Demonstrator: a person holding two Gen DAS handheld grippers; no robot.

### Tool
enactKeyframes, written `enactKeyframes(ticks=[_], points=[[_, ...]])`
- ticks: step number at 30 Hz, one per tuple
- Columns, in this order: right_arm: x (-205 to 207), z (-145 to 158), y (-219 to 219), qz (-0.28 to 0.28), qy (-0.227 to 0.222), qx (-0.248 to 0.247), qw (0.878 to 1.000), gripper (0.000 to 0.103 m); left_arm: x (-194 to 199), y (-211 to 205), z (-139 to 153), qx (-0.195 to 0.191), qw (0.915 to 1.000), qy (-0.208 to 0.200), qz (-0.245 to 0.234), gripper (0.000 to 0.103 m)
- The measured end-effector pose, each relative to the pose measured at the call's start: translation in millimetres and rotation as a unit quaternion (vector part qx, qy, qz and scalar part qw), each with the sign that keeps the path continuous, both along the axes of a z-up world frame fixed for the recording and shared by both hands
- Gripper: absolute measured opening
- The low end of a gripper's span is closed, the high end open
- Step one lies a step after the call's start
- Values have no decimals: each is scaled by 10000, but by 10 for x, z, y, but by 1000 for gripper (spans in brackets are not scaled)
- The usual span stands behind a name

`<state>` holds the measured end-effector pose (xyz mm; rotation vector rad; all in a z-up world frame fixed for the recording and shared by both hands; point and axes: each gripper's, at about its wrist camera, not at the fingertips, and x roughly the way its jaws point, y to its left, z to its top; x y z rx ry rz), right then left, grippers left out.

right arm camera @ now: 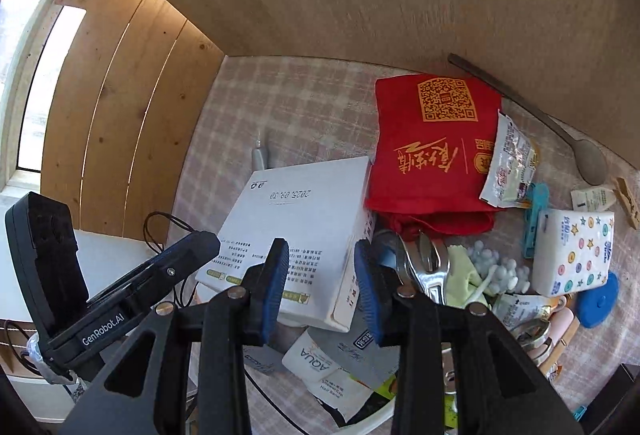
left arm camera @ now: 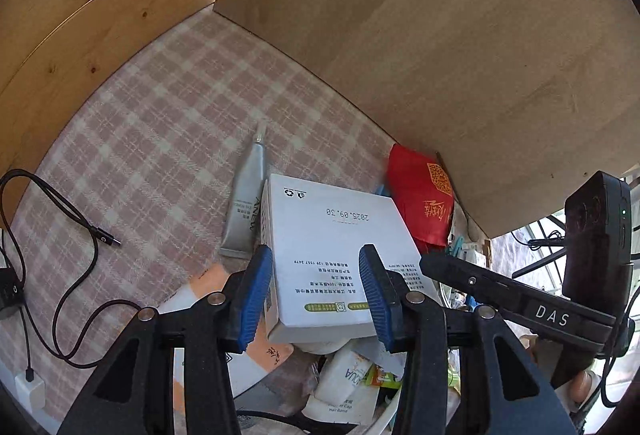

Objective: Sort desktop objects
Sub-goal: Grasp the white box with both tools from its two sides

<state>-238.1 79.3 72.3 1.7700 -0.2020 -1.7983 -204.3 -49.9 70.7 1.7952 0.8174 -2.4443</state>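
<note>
We see the white box [left arm camera: 328, 259] lying tilted on top of a heap of packets near the front edge of the checked cloth [left arm camera: 160, 123], its printed date facing up. The left gripper [left arm camera: 316, 291] stands wide, its blue pads on either side of the box's near end — whether they touch it we cannot tell. The right gripper [right arm camera: 322, 287] is just as wide and straddles the near right corner of the same box, again with no contact we can confirm. A silver tube [left arm camera: 246, 199] lies just beside the box's left edge, and a red pouch [right arm camera: 434, 151] with a gold code square sits against its far right corner, close to the back wall. Toward the cloth's right edge lie a spoon [right arm camera: 576, 143], a star-patterned tissue pack [right arm camera: 574, 255] and a blue disc [right arm camera: 598, 301]. A black cable [left arm camera: 76, 247] trails across the left side of the cloth.
</note>
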Motion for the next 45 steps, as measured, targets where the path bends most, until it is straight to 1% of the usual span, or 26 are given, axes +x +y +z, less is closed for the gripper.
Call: enactKeyframes(ticks=[6, 8, 11, 16, 20, 25, 30, 34, 37, 40, 45], points=[[-53, -177, -53, -17, -178, 87, 9998, 34, -62, -1, -148, 54, 9999, -146, 34, 43], [-54, -233, -45, -29, -240, 43, 9997, 39, -73, 20, -198, 27, 9998, -200, 36, 43], [-57, -261, -37, -109, -271, -48, 9996, 42, -59, 76, -208, -98, 9998, -170, -4, 43], [53, -162, -61, 32, -43, 15, 10000, 43, 29, 142, -120, -318, 9994, -72, -64, 43], [165, -65, 8, 88, 21, -17, 10000, 43, 140, 148, -15, -195, 9998, 21, 17, 43], [346, 135, 183, 69, 246, -54, 9997, 43, 307, 284, 162, -212, 9996, 186, -68, 43], [543, 387, 450, -18, 479, -137, 9988, 43, 504, 488, 393, -223, 9987, 425, -189, 43], [776, 575, 761, -104, 625, -170, 9978, 43, 694, 691, 581, -134, 9977, 591, -312, 43], [963, 725, 1080, -260, 739, -216, 9967, 43, 871, 928, 721, -126, 9960, 710, -529, 43], [1154, 803, 1417, -426, 819, -190, 9955, 43, 1030, 1216, 810, -135, 9937, 801, -766, 43], [1442, 889, 2054, -834, 917, -112, 9922, 43, 1267, 1737, 831, 28, 9905, 817, -1103, 43]])
